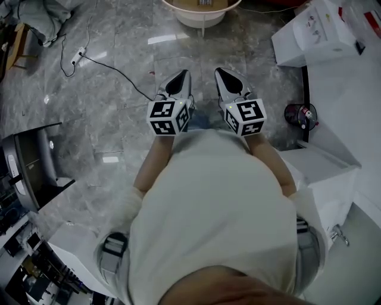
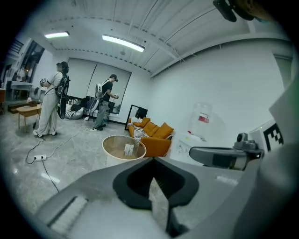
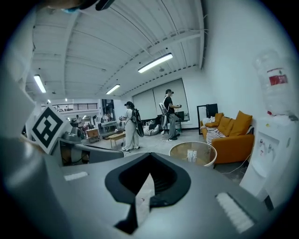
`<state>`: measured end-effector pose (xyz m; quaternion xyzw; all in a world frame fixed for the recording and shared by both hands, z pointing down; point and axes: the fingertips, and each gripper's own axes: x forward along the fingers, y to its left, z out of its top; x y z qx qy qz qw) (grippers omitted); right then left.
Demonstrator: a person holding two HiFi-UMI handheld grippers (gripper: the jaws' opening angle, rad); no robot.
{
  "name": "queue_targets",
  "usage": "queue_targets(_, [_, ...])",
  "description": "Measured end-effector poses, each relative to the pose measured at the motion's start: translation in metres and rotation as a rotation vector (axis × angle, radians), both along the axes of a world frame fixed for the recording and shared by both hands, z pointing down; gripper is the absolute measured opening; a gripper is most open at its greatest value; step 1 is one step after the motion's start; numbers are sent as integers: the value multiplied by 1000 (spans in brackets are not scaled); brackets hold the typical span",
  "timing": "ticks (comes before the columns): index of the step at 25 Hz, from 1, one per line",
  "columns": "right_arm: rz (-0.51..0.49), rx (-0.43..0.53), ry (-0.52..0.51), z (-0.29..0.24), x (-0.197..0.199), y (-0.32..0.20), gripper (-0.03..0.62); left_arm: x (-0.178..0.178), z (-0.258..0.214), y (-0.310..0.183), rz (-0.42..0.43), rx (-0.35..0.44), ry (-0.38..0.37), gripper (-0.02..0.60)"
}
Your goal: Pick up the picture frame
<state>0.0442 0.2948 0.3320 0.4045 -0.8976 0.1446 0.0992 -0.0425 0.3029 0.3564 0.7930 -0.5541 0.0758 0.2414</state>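
Note:
Both grippers are held side by side in front of the person's chest, above the grey marble floor. My left gripper (image 1: pixel 184 73) is shut with nothing between its jaws, and in the left gripper view (image 2: pixel 153 159) it points toward a round white table (image 2: pixel 113 152). My right gripper (image 1: pixel 219 71) is shut and empty too, seen in its own view (image 3: pixel 149 154). A small upright card-like thing (image 2: pixel 128 149) stands on that table (image 3: pixel 175 152), and I cannot tell whether it is the picture frame. It shows in the right gripper view as well (image 3: pixel 190 155). The table's rim (image 1: pixel 180 16) lies ahead at the top of the head view.
An orange sofa (image 2: pixel 157 137) stands behind the table. A white water dispenser (image 3: pixel 270 140) and white boxes (image 1: pixel 321 30) are at the right. A power strip with cable (image 1: pixel 80 56) lies on the floor at the left. A black chair (image 1: pixel 30 161) is near left. Two people (image 2: pixel 52 100) stand far off.

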Motion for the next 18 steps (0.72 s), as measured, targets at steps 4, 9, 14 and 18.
queue_targets(4, [19, -46, -20, 8, 1, -8, -2, -7, 5, -8, -2, -18, 31, 0])
queue_targets(9, [-4, -50, 41, 17, -11, -25, -2, -18, 8, -32, 6, -25, 0, 0])
queue_targets(14, [9, -38, 61, 18, -25, -45, -2, -28, 6, -54, 42, -24, -7, 0])
queue_targets(18, [27, -29, 56, 17, -35, -59, -2, -36, 7, -68, 69, -19, -18, 0])
